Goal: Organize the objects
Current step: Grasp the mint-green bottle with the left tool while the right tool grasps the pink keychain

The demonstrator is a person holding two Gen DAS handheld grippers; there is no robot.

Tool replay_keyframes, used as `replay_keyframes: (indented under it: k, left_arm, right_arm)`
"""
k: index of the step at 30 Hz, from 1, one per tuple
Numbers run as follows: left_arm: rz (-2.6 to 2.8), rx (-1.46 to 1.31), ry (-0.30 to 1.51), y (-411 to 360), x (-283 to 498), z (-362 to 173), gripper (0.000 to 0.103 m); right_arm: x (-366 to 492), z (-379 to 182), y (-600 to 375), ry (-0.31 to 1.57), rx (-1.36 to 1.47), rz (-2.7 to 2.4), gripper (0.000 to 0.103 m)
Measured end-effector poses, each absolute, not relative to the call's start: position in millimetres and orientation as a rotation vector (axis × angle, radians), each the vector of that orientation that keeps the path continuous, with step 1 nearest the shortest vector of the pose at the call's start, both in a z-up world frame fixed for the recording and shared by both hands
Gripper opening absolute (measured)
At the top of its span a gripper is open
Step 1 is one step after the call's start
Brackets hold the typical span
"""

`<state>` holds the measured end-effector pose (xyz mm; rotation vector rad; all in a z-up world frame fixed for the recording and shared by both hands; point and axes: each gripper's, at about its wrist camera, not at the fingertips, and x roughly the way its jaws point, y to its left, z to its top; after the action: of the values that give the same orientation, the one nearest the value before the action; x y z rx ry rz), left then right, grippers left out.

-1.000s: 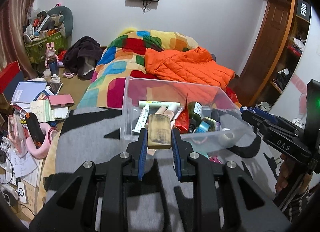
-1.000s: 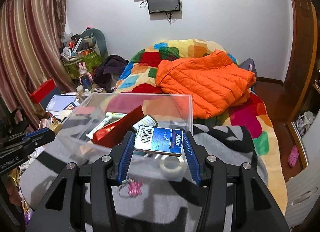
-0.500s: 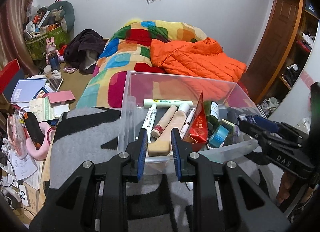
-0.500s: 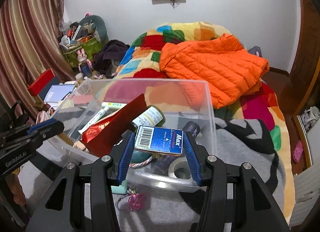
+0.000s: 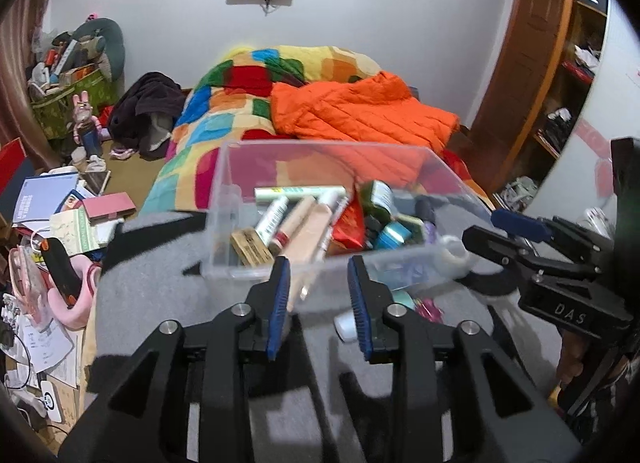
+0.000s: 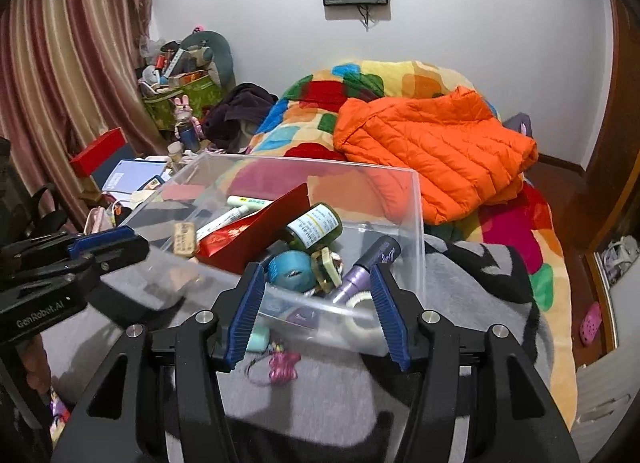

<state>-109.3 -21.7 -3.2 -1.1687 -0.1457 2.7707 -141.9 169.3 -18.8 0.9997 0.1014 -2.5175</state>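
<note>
- Opening both jaws, our left hand-held gripper point(image 5: 318, 299) and right hand-held gripper point(image 6: 318, 313) hold nothing.
- Released items lie inside the clear bin point(image 6: 418, 223).
- We risk nudging its near wall on retreat.

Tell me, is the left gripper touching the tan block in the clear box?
Apart. The right wrist view shows a plain gap between the left gripper and the tan block; its jaws are opening, with nothing between them.
</note>
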Motion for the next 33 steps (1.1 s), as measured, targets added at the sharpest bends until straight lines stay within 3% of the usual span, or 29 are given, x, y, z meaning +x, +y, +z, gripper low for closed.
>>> replay_keyframes:
  k: [9, 16, 22, 24, 28, 33]
  left_arm:
    - [2.611, -1.339, -0.069, -1, -112, -43, 0.037]
    - [2.531, -1.390, 0.044, 19, -129, -59, 0.050]
    - [2.487, -1.396, 0.075, 29, -139, -68, 0.051]
    - [2.466, -1.404, 0.072, 31, -139, -72, 0.050]
    - [2.434, -1.371, 0.084, 35, -126, -68, 0.030]
    - [2.395, -1.349, 0.154, 46, -103, -65, 0.029]
  right_arm:
    - [-124, -57, 170, 0.110, 1.146, -2.395, 0.051]
    - [-141, -81, 158, 0.158, 1.225, -2.317, 0.042]
    - [-145, -91, 153, 0.217, 1.234, -2.297, 0.019]
    - [-145, -90, 157, 0.196, 1.235, -2.297, 0.019]
    - [-143, -90, 168, 0.174, 1.235, -2.326, 0.019]
    - [-136, -88, 187, 0.145, 1.248, -2.371, 0.019]
